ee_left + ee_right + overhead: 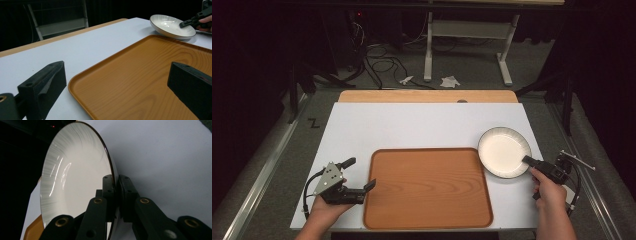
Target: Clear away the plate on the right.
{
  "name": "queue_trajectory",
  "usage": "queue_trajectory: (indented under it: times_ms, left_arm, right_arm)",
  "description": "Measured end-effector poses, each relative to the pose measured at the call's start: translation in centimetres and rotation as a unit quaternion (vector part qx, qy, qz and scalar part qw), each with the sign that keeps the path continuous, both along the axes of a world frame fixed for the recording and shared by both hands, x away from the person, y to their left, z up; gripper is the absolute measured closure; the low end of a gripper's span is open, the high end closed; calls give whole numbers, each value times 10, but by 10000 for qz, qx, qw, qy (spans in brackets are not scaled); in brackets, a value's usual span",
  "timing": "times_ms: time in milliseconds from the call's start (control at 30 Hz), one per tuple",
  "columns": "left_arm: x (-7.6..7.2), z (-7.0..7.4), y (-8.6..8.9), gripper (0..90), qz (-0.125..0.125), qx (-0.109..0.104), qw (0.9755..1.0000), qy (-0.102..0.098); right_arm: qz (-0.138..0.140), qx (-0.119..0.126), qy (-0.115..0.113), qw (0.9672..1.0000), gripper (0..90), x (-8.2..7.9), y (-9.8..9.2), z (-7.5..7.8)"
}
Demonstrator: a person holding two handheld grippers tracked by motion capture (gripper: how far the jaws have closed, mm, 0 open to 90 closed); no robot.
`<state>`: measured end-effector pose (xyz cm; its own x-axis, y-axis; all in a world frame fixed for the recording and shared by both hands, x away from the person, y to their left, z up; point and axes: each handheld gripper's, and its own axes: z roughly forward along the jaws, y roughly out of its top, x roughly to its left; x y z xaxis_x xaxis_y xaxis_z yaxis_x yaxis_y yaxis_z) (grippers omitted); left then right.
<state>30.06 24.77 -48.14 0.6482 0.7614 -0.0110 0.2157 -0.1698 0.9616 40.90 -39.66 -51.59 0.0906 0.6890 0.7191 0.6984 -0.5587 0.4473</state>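
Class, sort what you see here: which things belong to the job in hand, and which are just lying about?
In the job:
- white plate, its rim clamped by the right gripper
- wooden tray, beside the open left gripper

Lying about:
- crumpled paper scraps on the floor
- cables

The white tabletop point(412, 125) lies bare across its whole far half, so I could sweep either hand there freely, and the wooden tray point(427, 187) in front of me is flat with a low raised rim. On my right the plate point(503, 150) sits just off the tray's far right corner, its rim pinched in my right gripper point(528, 160), leaving little gap there. My left gripper point(359, 174) rests spread wide against the tray's left edge, with one jaw over the rim.
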Motion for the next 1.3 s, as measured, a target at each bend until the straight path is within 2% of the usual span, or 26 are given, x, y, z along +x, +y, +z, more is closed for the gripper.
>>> queue_trajectory:
  times_ms: [567, 833, 967, 1300]
  left_arm:
    - [-1, 2, 2, 29, 34, -56, 10000, -59]
    - [-2, 3, 3, 29, 46, -74, 9999, -106]
    - [-2, 4, 3, 29, 47, -90, 9999, -131]
    - [-2, 5, 4, 19, 52, -95, 9998, -152]
  right_arm:
    - [-49, -93, -152, 9998, 849, -7, -8, 9]
    - [154, -224, -327, 9991, 849, -13, -7, 18]
    - [165, -140, -400, 9990, 849, -14, -4, 22]
    - [549, -190, -563, 9967, 849, -14, 12, 32]
